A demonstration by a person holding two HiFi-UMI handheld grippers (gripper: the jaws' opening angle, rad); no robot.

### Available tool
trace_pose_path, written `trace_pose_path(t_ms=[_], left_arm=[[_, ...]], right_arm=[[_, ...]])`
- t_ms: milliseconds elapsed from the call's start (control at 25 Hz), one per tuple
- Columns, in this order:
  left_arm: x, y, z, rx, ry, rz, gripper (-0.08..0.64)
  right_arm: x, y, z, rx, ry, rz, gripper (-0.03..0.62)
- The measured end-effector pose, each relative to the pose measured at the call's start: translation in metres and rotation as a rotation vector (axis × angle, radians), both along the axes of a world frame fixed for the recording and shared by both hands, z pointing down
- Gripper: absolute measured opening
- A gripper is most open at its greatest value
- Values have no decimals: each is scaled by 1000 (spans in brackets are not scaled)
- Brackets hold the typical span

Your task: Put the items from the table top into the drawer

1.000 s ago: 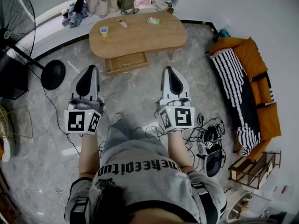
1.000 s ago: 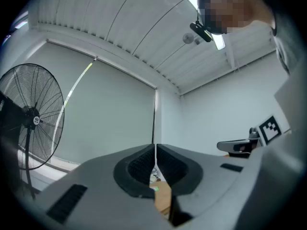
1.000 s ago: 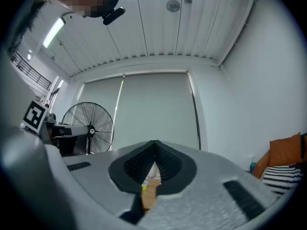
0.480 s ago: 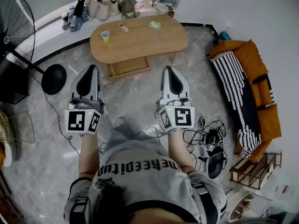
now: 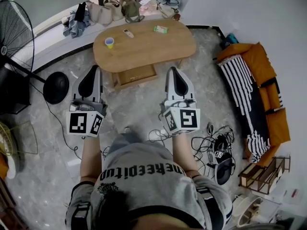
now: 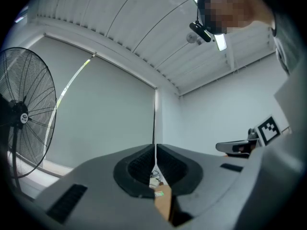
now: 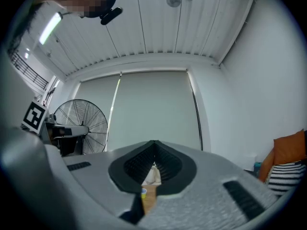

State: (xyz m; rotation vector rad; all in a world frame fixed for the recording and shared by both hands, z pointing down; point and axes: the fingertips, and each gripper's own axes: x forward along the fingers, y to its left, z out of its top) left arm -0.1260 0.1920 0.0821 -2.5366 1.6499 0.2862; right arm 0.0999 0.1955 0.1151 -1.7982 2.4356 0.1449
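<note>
An oval wooden table (image 5: 144,51) stands ahead on the grey floor. On its top lie a small blue and yellow cup (image 5: 109,42), a remote (image 5: 128,33) and a green packet (image 5: 160,29). The table's drawer (image 5: 135,75) juts out a little at the front. My left gripper (image 5: 94,69) and right gripper (image 5: 171,71) are held side by side short of the table, both shut and empty, pointing at it. In the left gripper view, the left gripper (image 6: 154,150) frames the green packet (image 6: 162,193). The right gripper (image 7: 154,145) frames the cup (image 7: 143,191) in the right gripper view.
A standing fan (image 5: 14,28) with a round black base (image 5: 55,87) is at the left. An orange sofa with a striped throw (image 5: 259,95) is at the right. Cables and a headset (image 5: 216,147) lie on the floor at my right. Bags (image 5: 115,6) crowd the ledge behind the table.
The table has slid down the head view and sits nearer to me. Both grippers keep their places in the view and stay shut.
</note>
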Motion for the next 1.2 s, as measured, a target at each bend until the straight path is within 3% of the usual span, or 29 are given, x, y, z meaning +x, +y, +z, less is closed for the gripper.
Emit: trace_pose_path(t_ms=[600, 1200], left_arm=[[-31, -58, 13, -20, 27, 10, 12], [-36, -183, 14, -4, 26, -74, 12]], right_arm=[[-28, -54, 5, -22, 17, 8, 3], [-28, -204, 5, -7, 16, -67, 3]])
